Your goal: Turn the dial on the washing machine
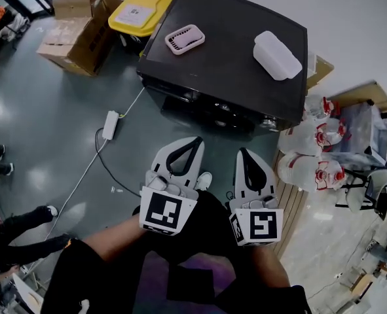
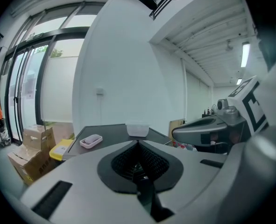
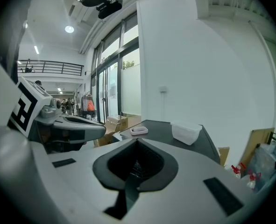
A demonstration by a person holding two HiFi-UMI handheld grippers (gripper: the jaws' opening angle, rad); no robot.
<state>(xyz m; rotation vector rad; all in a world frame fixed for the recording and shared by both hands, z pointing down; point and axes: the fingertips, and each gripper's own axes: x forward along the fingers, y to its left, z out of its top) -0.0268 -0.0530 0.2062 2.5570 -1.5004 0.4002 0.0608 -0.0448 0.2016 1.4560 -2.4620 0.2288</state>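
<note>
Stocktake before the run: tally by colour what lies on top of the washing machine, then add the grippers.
pink tray: 1
white container: 1
grippers, the left gripper and the right gripper: 2
total: 4

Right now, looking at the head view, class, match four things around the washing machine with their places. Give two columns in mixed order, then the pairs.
Things:
1. pink basket
2. white tub
3. yellow-lidded bin
4. white power strip

Places:
A. on the floor, with a cable attached
B. on top of the washing machine, right part
C. between the washing machine and the cardboard boxes
D. on top of the washing machine, left part

Pairs: 1-D, 2-B, 3-C, 4-A
</note>
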